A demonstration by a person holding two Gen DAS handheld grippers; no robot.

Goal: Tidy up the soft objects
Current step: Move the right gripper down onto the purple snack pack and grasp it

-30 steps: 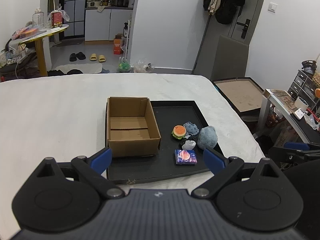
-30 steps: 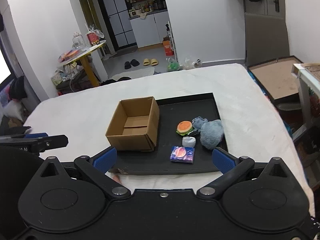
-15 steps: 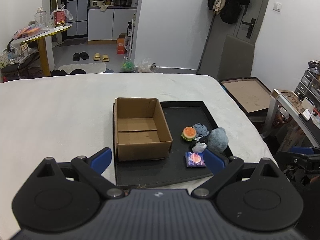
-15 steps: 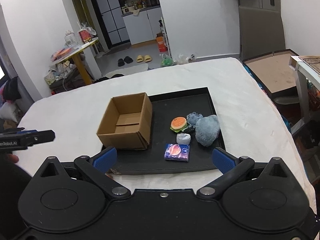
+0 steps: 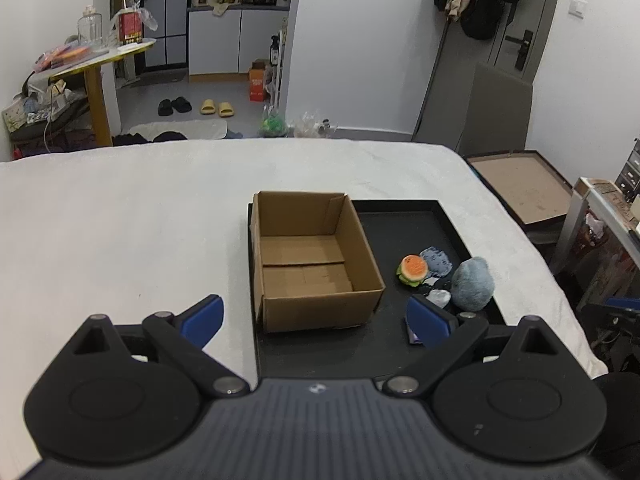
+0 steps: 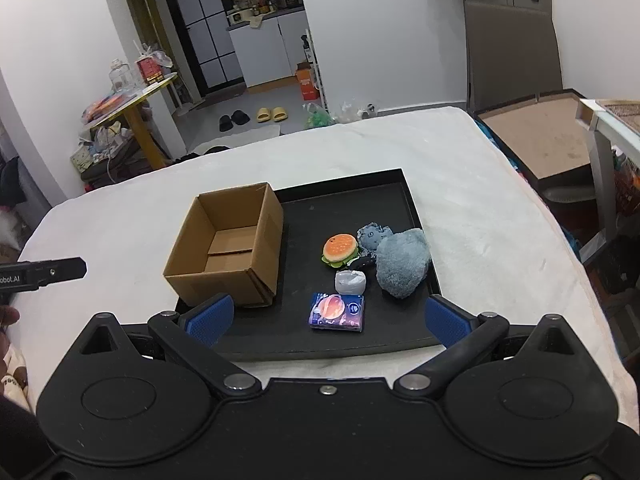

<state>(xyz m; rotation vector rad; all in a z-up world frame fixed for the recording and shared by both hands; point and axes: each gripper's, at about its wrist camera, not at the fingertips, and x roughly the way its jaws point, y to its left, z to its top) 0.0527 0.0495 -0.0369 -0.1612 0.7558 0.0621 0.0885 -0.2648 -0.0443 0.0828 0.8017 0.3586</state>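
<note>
An open, empty cardboard box (image 6: pixel 228 248) stands on the left part of a black tray (image 6: pixel 352 208) on a white-covered bed. To its right on the tray lie a burger plush (image 6: pixel 340 250), a small blue plush (image 6: pixel 372 234), a big grey-blue plush (image 6: pixel 402 266), a small white packet (image 6: pixel 350 282) and a purple tissue pack (image 6: pixel 338 312). The box (image 5: pixel 312 260), burger (image 5: pixel 413 269) and grey-blue plush (image 5: pixel 473 283) also show in the left wrist view. My right gripper (image 6: pixel 326 318) is open and empty above the tray's near edge. My left gripper (image 5: pixel 314 318) is open and empty before the box.
The white bed cover (image 5: pixel 120 220) spreads wide to the left of the tray. A flat brown board in a dark frame (image 6: pixel 536 140) lies off the bed's right side. A yellow table (image 5: pixel 100 60) with clutter stands far left. The other gripper's side (image 6: pixel 40 274) shows at left.
Both grippers have moved closer to the tray and a little left; the box and soft things look larger. The left view now hides most of the tissue pack behind its right finger.
</note>
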